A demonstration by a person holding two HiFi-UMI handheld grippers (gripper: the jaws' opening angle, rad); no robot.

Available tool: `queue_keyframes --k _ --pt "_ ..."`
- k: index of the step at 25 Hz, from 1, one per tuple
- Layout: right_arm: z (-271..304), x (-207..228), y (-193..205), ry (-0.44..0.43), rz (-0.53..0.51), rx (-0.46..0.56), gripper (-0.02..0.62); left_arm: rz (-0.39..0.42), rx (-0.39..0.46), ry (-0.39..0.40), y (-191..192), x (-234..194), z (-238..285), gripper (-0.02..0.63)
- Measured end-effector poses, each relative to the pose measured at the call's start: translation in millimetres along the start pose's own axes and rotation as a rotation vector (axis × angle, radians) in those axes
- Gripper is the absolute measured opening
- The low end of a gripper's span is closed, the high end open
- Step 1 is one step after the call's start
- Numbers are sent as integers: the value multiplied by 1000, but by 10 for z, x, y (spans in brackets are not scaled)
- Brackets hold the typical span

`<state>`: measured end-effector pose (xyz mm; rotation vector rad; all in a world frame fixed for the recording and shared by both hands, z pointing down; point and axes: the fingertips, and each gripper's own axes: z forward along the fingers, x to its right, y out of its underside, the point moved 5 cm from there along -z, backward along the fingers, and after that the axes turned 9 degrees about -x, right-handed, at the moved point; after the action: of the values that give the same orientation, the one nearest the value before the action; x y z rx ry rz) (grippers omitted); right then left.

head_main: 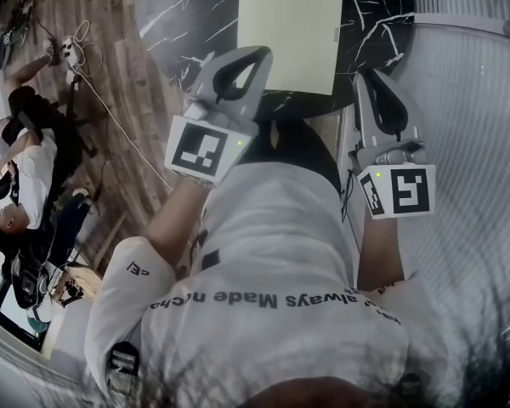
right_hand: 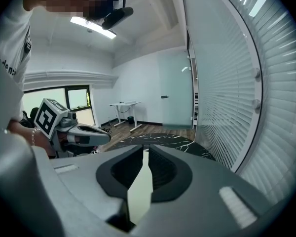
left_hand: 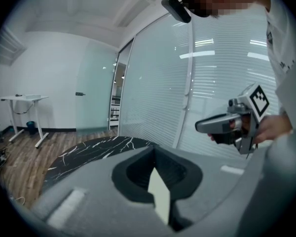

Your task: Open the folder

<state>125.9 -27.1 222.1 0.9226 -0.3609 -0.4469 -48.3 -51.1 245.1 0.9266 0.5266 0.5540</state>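
Observation:
A pale yellow folder (head_main: 291, 28) lies shut and flat on the black marble table (head_main: 187, 15) at the top of the head view. My left gripper (head_main: 263, 53) hangs in front of the person's torso, its tip over the folder's near left edge; whether it touches cannot be told. In the left gripper view its jaws (left_hand: 154, 151) meet at the tips, and a pale sliver of folder (left_hand: 160, 194) shows through the gap behind them. My right gripper (head_main: 367, 73) hovers off the folder's near right corner. Its jaws (right_hand: 143, 149) stand a narrow slit apart, holding nothing.
A glass wall with blinds (head_main: 476, 143) runs close along the right. Cables (head_main: 72, 53) lie on the wooden floor to the left, where people sit (head_main: 25, 168). A white desk (left_hand: 24, 98) stands far across the room.

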Motion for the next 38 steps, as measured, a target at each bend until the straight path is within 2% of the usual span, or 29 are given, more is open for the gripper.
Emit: queue_keyframes --k 6,16,20,24,29,38 --pt "130 39 255 -12 18 -24 48 48 -65 -31 301 -16 176 3" --pt "434 227 772 -18 53 -76 61 91 -158 -29 857 -46 521 3" --pt "574 264 989 -25 50 -99 67 84 -179 -36 1071 -68 628 3" --pt "707 294 1215 -27 63 -118 71 111 -205 -40 1309 -109 739 3" --pt "787 310 1380 -31 59 -146 75 131 -226 -47 1463 -115 817 3" --pt "962 349 1735 -44 111 -176 91 160 -258 -55 1794 -165 1020 3"
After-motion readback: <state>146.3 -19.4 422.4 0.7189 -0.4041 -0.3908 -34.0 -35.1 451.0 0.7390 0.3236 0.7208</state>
